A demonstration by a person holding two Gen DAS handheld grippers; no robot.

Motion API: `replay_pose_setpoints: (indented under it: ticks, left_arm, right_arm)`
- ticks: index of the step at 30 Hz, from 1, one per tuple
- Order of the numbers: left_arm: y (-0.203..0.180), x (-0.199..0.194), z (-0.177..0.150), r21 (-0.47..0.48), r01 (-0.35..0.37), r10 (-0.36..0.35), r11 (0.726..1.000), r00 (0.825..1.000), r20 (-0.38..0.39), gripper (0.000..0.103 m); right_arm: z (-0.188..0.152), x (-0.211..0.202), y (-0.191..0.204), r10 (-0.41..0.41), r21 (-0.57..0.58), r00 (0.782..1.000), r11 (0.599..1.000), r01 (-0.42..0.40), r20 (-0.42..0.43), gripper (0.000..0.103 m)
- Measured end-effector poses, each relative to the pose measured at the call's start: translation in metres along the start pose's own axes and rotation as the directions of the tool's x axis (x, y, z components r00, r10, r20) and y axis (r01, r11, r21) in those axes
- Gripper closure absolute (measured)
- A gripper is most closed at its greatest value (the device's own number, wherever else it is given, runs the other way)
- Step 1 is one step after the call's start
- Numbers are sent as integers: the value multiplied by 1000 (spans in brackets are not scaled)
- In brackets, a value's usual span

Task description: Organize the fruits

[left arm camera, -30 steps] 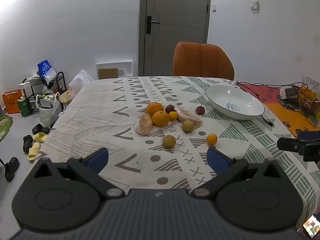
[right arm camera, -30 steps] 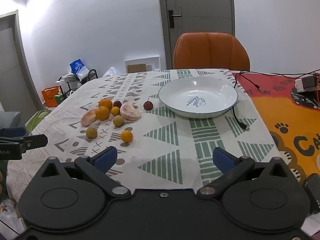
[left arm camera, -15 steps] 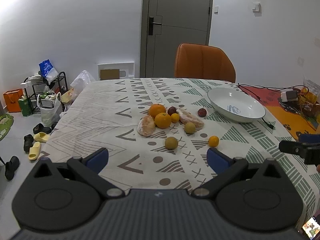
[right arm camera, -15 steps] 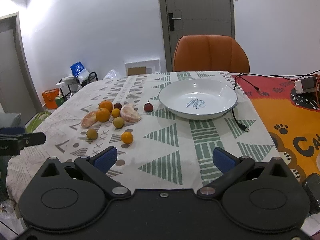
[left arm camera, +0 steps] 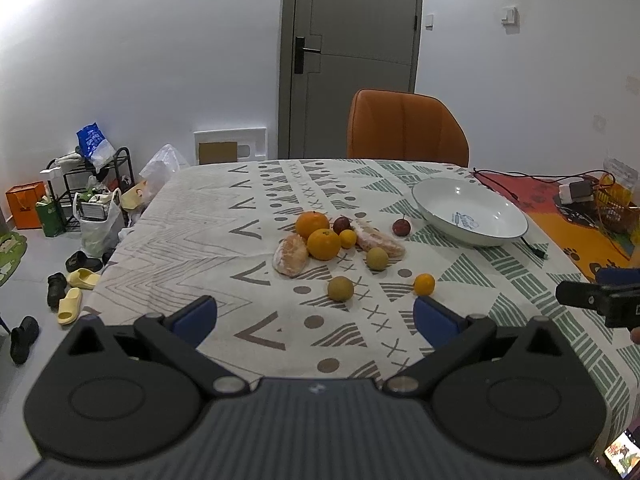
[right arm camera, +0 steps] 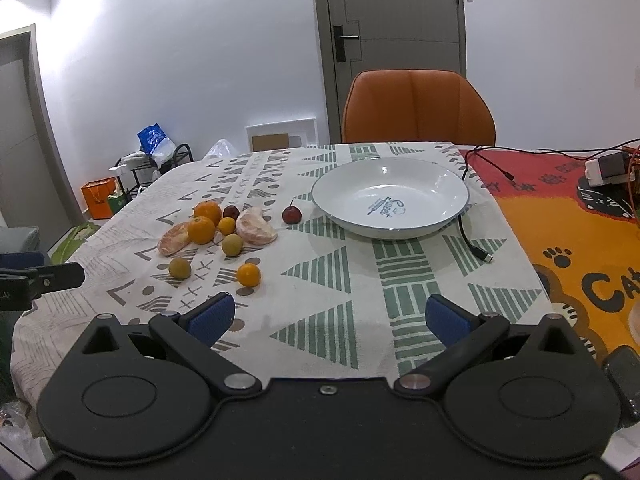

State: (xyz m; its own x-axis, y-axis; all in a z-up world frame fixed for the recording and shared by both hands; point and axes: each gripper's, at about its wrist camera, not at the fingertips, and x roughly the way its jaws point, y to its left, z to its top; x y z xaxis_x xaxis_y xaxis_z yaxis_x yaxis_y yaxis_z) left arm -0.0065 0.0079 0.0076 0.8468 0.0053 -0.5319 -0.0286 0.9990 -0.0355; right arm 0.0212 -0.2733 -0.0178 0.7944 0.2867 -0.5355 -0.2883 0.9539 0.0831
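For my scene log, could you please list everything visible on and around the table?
Oranges: two, orange, in the fruit cluster.
Small orange fruits: two, one in the cluster, one nearest.
Yellow-green fruits: two, front of the cluster.
Dark red fruits: two, one beside the bowl.
Peeled segments: two, pinkish, flanking the oranges.
Bowl: one, white, empty, right of the fruit.
Cable: one, black, beside the bowl.
Chair: one, orange, behind the table.
Left gripper: open.
Right gripper: open.
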Motion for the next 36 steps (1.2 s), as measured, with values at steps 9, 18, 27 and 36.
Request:
replay_pose_setpoints:
  ticks: [9,18,27,36]
  left_arm:
    - [-1,0,-1,-1,-1,1,1000,1000,0,0]
    - [1,0,-1,-2,1,-1,1000,1000,0,0]
    - [2,0,-1,-5,7,-7,1000,1000,4,0]
    - [4,1,-1,-17,22,-21,1000,1000,9,0]
  right_arm:
    - [0,2,2,-5,-7,1000,1000,5,-10,0]
    - [0,2,3,-5,-5,1000,1000,5,-12,0]
    - [-1,2,3,-4,-8,1000,1000,4,-13,0]
    - [1,4,5,6,-17,1000,1000,-6,-17,0]
